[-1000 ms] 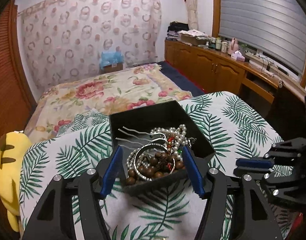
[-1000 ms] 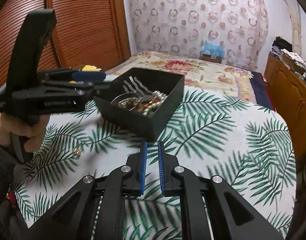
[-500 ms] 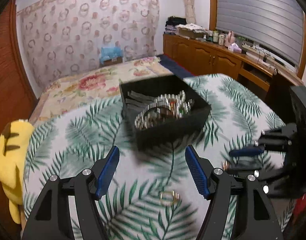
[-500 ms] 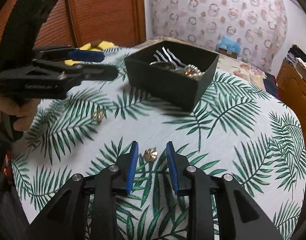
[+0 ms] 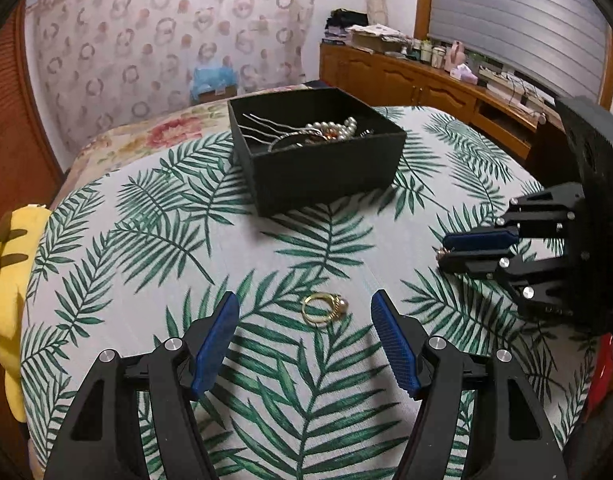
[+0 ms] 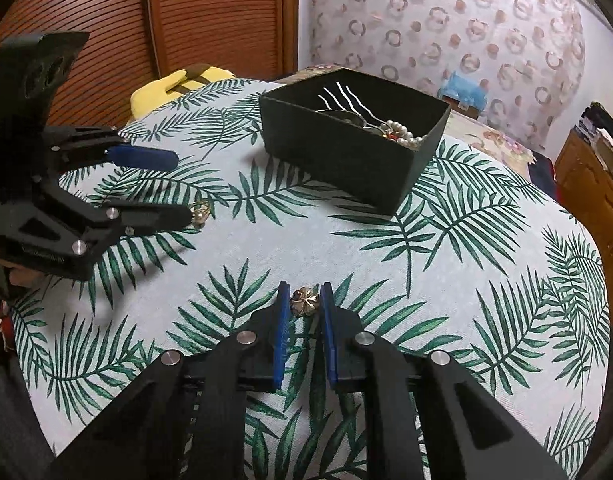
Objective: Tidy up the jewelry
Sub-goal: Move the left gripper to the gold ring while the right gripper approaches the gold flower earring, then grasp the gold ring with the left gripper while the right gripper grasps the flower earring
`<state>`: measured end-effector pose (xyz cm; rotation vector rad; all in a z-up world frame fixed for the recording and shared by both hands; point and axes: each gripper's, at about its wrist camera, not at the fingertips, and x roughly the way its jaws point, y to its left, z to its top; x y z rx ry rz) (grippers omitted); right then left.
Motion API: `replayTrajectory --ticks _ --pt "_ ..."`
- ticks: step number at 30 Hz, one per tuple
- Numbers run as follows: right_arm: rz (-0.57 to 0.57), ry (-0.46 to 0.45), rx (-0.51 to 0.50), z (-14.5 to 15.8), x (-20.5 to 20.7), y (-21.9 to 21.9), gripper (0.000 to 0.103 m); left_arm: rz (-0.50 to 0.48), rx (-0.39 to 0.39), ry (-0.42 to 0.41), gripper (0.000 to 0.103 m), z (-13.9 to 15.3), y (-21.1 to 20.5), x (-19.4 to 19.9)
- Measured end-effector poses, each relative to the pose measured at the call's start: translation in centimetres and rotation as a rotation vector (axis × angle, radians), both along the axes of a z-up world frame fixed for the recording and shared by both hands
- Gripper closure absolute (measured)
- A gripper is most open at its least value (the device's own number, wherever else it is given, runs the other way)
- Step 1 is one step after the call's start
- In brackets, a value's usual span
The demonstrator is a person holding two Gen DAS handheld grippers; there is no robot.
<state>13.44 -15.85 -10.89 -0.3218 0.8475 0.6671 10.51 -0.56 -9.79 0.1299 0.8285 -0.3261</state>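
A second ago the left gripper (image 5: 305, 322) was held over the open black rectangular box (image 5: 326, 168) of pearls, beads and silver hairpins; it has since been drawn back and lowered, so that the box now stands well ahead of its fingertips and a thin gold ring with a small pale stone (image 5: 324, 309) lies on the palm-leaf printed tablecloth (image 5: 154, 240) between its blue pads. Its jaws are spread wide, and neither pad is seen to touch the ring. The right gripper (image 6: 305, 304) has likewise been brought down from bare cloth to a small bronze flower-shaped ornament (image 6: 305, 300); its jaws were opened and have just been closed again, and the ornament now sits between the tips, pinched or very nearly so (a sliver of gap on either side cannot be ruled out from the right wrist view). It is judged that both loose pieces have been lined up for pickup at once: the right-hand piece appears ready to be lifted, while the ring has yet to be closed on. The box, ahead and slightly to the right of the right gripper, is taken to be where both belong. A thin ring lying flat may be pushed aside rather than caught if the pads are closed too high.
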Motion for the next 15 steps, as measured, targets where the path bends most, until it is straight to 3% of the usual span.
replayTrajectory --ticks 5,15 --pt "-0.015 -0.011 0.03 0.6 -0.2 -0.5 0.086 -0.028 0.004 0.004 0.041 -0.3 -0.4 -0.3" --pt "-0.019 -0.017 0.041 1.2 -0.2 -0.9 0.086 -0.058 0.028 0.021 0.074 -0.9 -1.1 0.1"
